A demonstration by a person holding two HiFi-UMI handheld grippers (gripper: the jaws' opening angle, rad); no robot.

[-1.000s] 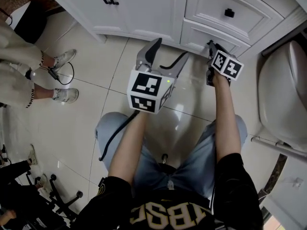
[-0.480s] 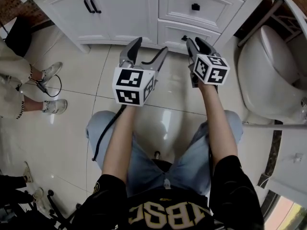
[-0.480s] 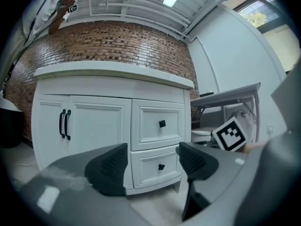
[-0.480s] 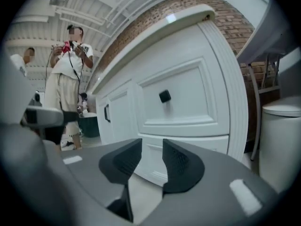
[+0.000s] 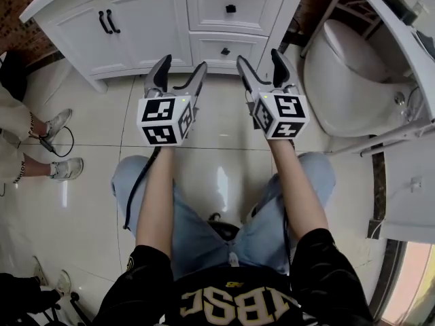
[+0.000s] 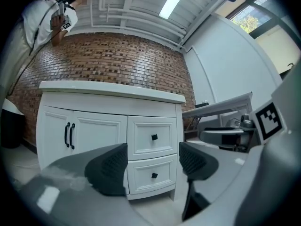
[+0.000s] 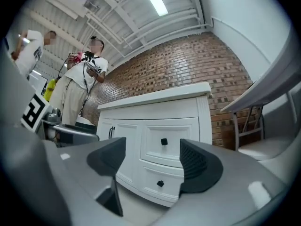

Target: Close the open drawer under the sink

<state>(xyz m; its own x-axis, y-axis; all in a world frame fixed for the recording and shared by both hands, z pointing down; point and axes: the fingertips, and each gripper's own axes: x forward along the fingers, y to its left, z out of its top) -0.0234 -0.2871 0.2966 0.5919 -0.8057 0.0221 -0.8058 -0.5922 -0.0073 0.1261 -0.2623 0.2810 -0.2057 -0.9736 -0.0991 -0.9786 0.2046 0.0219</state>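
The white vanity [image 5: 166, 9] stands ahead with two drawers on its right side. The lower drawer [image 5: 226, 51] and the upper drawer [image 5: 231, 7] both sit flush with the front, each with a small black knob. My left gripper [image 5: 175, 73] is open and empty, held off the floor short of the cabinet. My right gripper [image 5: 264, 67] is beside it, its jaws opening with nothing between them. In the left gripper view the lower drawer [image 6: 153, 174] shows between the jaws. In the right gripper view the lower drawer [image 7: 162, 182] also shows shut.
Double doors with black handles [image 5: 107, 21] fill the vanity's left side. A white toilet [image 5: 350, 80] stands to the right, with a folding frame [image 5: 397, 138] beside it. A bystander's feet [image 5: 58, 148] are at the left. Brick wall [image 6: 113, 60] rises behind the vanity.
The right gripper has drawn back from the lower drawer's knob, risen, and gone from shut to open. The left gripper has also risen and come back. The view has pulled away from the vanity.
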